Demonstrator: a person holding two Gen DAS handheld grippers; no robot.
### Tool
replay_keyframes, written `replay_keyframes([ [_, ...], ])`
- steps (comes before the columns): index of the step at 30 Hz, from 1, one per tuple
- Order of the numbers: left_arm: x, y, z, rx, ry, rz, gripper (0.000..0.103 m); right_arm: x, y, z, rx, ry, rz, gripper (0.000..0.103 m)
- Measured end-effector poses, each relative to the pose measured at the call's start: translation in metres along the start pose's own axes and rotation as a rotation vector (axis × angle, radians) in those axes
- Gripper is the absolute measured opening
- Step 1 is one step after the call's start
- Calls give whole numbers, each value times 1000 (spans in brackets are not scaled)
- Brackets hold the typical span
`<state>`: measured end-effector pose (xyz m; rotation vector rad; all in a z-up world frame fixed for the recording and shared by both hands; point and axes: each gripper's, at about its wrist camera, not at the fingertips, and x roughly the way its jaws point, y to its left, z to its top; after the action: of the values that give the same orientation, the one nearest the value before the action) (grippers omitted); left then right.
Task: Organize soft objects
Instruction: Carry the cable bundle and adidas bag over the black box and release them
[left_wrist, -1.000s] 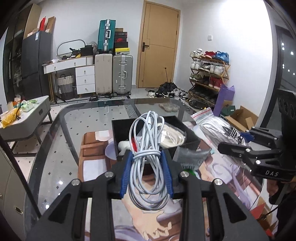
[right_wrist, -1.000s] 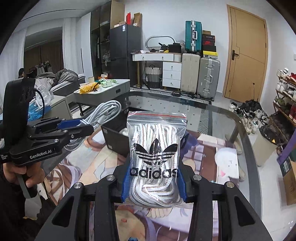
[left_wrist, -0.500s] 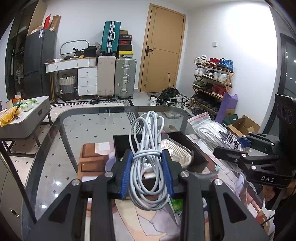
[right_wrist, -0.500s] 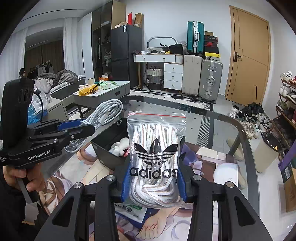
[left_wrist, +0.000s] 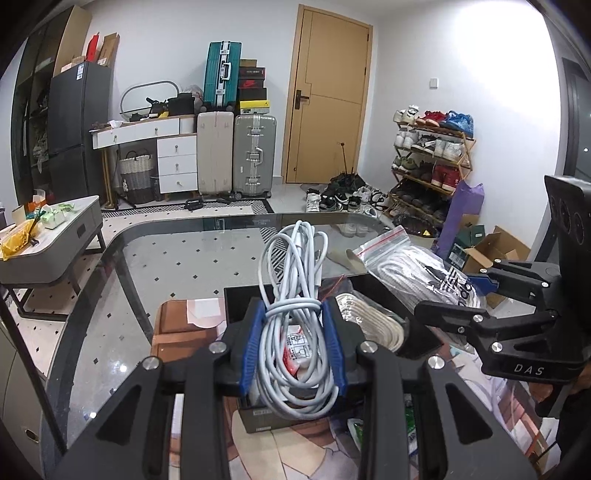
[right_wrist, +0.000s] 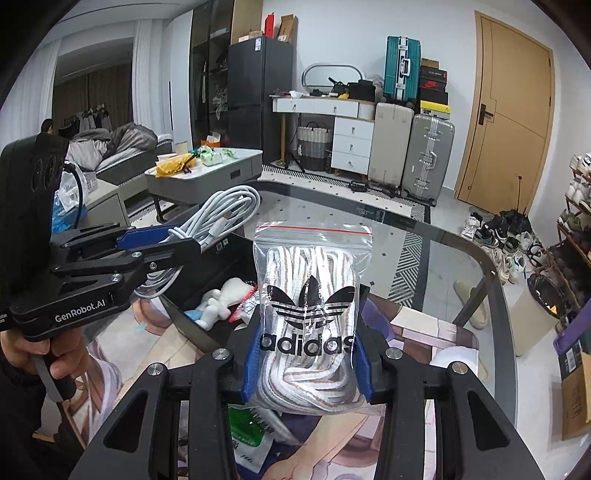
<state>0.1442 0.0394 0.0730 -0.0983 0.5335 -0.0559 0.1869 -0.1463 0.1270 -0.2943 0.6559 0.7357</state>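
My left gripper (left_wrist: 293, 345) is shut on a coiled grey-white cable (left_wrist: 295, 295) and holds it above a black box (left_wrist: 236, 295) on the table. The box holds a coil of cream rope (left_wrist: 369, 321) and a white plush toy (right_wrist: 218, 299). My right gripper (right_wrist: 304, 363) is shut on a clear zip bag of striped laces with an adidas logo (right_wrist: 310, 302), held just right of the box. The bag also shows in the left wrist view (left_wrist: 413, 273), and the cable in the right wrist view (right_wrist: 221, 210).
The glass table (left_wrist: 166, 251) carries a printed mat (right_wrist: 424, 325) and loose packets (right_wrist: 247, 432) near its front. A low grey side table (left_wrist: 55, 229) stands to the left, and suitcases, a door and a shoe rack (left_wrist: 428, 158) lie beyond.
Both grippers have risen and drawn closer to the black box, each keeping its load. The left gripper now hangs the cable over the box's near side.
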Motion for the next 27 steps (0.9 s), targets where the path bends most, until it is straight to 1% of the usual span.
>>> replay_keyframes([
  [4, 12, 0, -1, -3, 19, 2, 31, 14, -1, 1, -5, 26, 8, 41],
  [11, 30, -4, -3, 23, 52, 16, 31, 42, 0, 5, -32, 76, 22, 41],
  [14, 36, -6, -4, 34, 65, 17, 31, 49, 3, 9, -57, 93, 12, 41],
  [21, 40, -8, -5, 59, 72, 21, 30, 64, 10, 12, -119, 135, 0, 41],
  [24, 40, -7, -8, 61, 88, 2, 28, 71, 11, 14, -133, 150, 2, 41],
  [27, 41, -10, -7, 79, 94, 4, 27, 78, 13, 14, -157, 169, 6, 41],
])
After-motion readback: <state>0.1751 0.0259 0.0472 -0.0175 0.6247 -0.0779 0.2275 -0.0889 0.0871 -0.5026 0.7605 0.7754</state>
